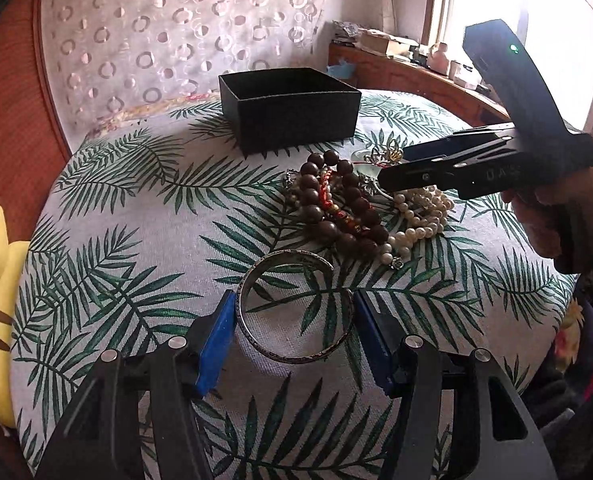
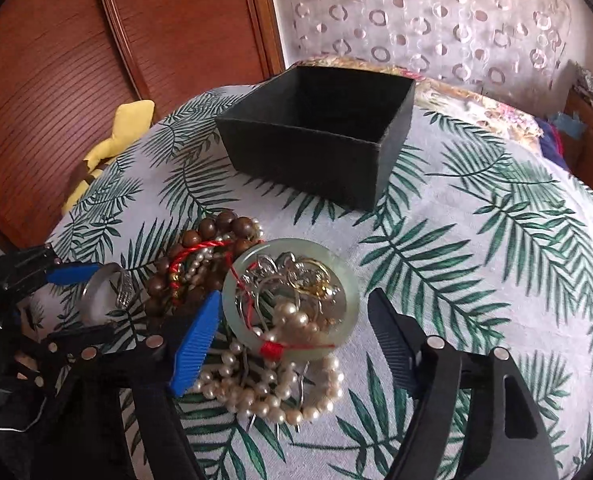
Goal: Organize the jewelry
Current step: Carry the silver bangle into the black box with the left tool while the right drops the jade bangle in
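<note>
Between L gripper [image 1: 294,316] pads, silver bangle [image 1: 296,308], maybe touching, R gripper [image 2: 292,344] spread over pile.

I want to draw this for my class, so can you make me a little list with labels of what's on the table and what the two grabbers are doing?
table cover: leaf-print cloth
box: black box, open top
pile: brown bead bracelet, pearl strands, jade bangle
left gripper: open around silver bangle
right gripper: open over the pile
</note>
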{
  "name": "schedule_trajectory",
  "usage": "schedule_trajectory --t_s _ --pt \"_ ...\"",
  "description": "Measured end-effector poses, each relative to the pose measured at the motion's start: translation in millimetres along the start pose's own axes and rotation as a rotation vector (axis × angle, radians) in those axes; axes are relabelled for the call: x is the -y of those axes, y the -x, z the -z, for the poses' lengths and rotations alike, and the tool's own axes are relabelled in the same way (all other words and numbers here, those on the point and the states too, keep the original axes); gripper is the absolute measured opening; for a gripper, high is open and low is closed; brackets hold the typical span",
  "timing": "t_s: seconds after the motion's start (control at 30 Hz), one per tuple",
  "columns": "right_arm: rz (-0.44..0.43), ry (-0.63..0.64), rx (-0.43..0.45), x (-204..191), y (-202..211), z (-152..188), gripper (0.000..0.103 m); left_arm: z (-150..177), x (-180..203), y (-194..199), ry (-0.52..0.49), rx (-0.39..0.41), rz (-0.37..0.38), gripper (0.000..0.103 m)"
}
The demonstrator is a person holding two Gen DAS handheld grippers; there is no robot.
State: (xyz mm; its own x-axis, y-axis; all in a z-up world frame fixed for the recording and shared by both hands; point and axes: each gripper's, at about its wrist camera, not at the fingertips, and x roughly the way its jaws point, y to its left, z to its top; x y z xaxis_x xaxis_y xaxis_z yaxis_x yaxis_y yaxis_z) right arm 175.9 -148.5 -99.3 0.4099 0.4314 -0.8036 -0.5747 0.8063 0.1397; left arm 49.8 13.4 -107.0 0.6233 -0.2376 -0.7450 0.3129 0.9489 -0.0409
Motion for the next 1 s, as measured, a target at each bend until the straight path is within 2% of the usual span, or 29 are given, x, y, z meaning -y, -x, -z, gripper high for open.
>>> schedule_trajectory --t_s 0.03,0.2,0.53,0.77,1.0 --pt "-0.001 0.004 -0.003 -0.5 -1.4 -0.3 0.074 0.3 -0.7 -0.6 0.002 -0.002 -0.002 0.056" --pt "0.016 0.046 0.011 -7.1 2.3 0.3 0.074 -0.4 -4.2 -1.1 0.009 0.008 0.001 0.056" --pt "0.042 0.118 0.155 -20.0 42.8 -12.7 0.074 -22.0 -11.4 13.5 0.019 0.075 -0.008 0.056" --pt "0.07 0.147 0.195 -17.6 47.8 -38.9 0.074 -49.7 -23.8 23.1 0.034 0.138 -0.027 0.056" --pt "0.103 0.173 0.212 -6.0 37.1 -81.3 0.074 -75.7 -40.2 27.5 0.046 0.181 -0.052 0.056"
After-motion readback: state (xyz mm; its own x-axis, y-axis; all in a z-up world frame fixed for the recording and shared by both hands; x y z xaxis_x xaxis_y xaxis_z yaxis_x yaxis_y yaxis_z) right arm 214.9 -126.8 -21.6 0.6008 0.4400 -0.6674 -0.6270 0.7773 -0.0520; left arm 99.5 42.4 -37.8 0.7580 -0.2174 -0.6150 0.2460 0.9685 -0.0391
